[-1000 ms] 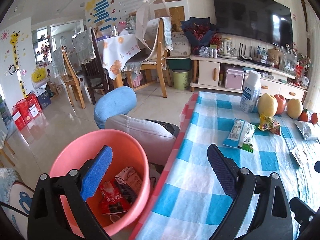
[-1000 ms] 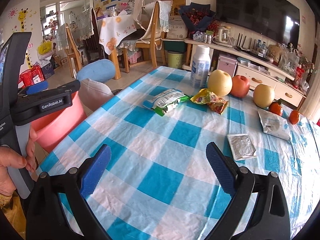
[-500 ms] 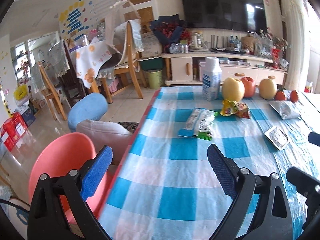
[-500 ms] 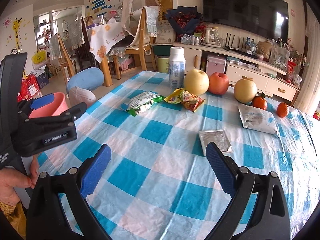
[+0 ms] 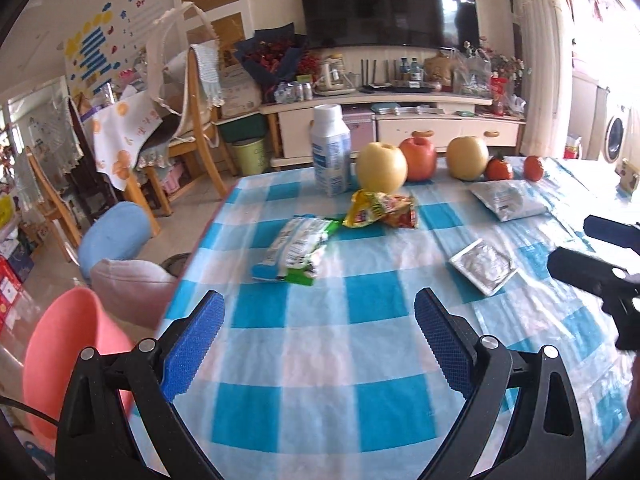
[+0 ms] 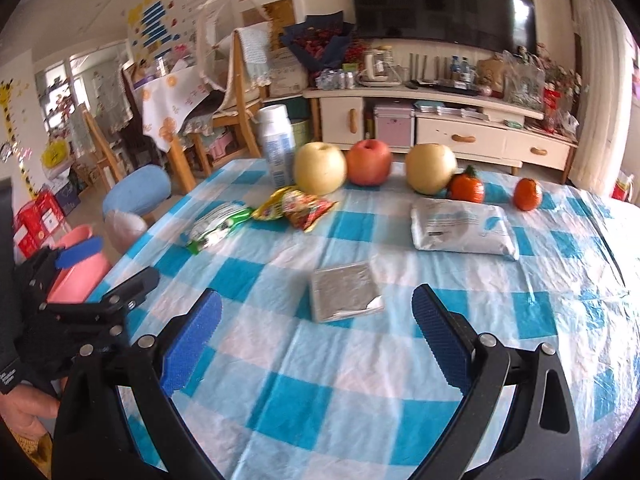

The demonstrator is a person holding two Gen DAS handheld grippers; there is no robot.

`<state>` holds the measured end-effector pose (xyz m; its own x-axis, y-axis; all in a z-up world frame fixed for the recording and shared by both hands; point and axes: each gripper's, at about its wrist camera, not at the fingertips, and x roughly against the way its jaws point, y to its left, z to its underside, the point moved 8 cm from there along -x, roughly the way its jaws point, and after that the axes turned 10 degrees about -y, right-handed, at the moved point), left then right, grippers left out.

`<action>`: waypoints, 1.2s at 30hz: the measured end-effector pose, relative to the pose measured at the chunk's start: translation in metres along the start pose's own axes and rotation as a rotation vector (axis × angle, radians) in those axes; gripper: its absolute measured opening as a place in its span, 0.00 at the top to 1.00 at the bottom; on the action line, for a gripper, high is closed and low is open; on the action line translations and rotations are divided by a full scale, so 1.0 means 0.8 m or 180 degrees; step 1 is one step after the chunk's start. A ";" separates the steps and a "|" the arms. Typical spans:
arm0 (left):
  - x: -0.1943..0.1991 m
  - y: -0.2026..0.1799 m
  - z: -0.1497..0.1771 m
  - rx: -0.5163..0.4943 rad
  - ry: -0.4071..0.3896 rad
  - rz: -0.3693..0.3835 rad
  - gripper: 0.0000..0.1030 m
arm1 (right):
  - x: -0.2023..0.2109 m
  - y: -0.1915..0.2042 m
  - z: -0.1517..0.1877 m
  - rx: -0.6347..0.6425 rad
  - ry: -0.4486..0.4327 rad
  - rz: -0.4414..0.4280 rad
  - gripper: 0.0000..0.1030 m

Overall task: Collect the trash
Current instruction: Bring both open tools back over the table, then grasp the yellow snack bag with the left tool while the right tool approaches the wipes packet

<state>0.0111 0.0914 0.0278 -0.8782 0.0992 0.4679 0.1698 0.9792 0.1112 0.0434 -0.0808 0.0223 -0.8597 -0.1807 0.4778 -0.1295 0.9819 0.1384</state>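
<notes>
Both tongs stand wide and empty above a table (image 5: pixel 320 360) covered in blue-and-white check. The left tongs (image 5: pixel 319 346) face the green-and-white wrapper (image 5: pixel 296 246), which lies flat ahead of them, with the yellow-and-red wrapper (image 5: pixel 380 210) just beyond it. The right tongs (image 6: pixel 316 342) hover directly before the silver foil packet (image 6: pixel 344 291); a larger white pouch (image 6: pixel 460 230) lies farther off to the right. Behind the wrappers stand a white bottle (image 5: pixel 331 150), three large fruits and two small orange ones. The pink bin (image 5: pixel 64 364) sits on the floor beside the table's left edge; its contents are hidden, apparently by the viewing angle.
</notes>
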 end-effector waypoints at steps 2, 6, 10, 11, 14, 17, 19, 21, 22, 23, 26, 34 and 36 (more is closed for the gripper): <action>-0.007 -0.013 -0.004 0.0047 0.0020 0.0093 0.08 | -0.006 -0.030 -0.006 -0.0118 -0.0012 0.0085 0.06; -0.027 -0.044 -0.016 -0.0076 0.0034 0.0203 0.08 | -0.023 -0.093 -0.013 -0.0424 0.0023 0.0216 0.07; -0.052 -0.074 -0.030 -0.0277 0.0043 0.0275 0.08 | -0.048 -0.151 -0.014 -0.0669 0.0120 0.0352 0.07; -0.058 -0.079 -0.031 -0.0311 0.0051 0.0287 0.08 | -0.055 -0.164 -0.013 -0.0737 0.0143 0.0370 0.07; -0.083 -0.098 -0.038 -0.0441 0.0074 0.0310 0.08 | -0.078 -0.192 -0.009 -0.0873 0.0217 0.0404 0.07; -0.105 -0.110 -0.042 -0.0541 0.0105 0.0304 0.08 | -0.102 -0.206 -0.006 -0.0895 0.0301 0.0399 0.07; -0.119 -0.115 -0.044 -0.0561 0.0133 0.0306 0.08 | -0.119 -0.210 -0.005 -0.0877 0.0361 0.0386 0.07; -0.133 -0.117 -0.045 -0.0546 0.0157 0.0310 0.08 | -0.132 -0.215 -0.008 -0.0837 0.0394 0.0381 0.07; -0.142 -0.118 -0.046 -0.0527 0.0182 0.0308 0.08 | -0.137 -0.217 -0.010 -0.0815 0.0405 0.0381 0.07; -0.147 -0.118 -0.046 -0.0512 0.0202 0.0312 0.08 | -0.143 -0.218 -0.012 -0.0804 0.0415 0.0380 0.07; -0.171 -0.116 -0.046 -0.0476 0.0274 0.0297 0.08 | -0.154 -0.226 -0.015 -0.0778 0.0447 0.0389 0.07; -0.228 -0.094 -0.046 0.0021 0.0572 0.0409 0.08 | -0.174 -0.241 -0.018 -0.0648 0.0503 0.0370 0.07; -0.241 -0.090 -0.042 0.0116 0.0664 0.0416 0.08 | -0.177 -0.238 -0.018 -0.0578 0.0511 0.0346 0.07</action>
<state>0.1833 -0.0045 -0.0415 -0.7377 0.1904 0.6477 0.2564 0.9665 0.0080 0.1966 -0.2431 -0.0591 -0.7725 -0.0957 0.6278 0.0627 0.9723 0.2254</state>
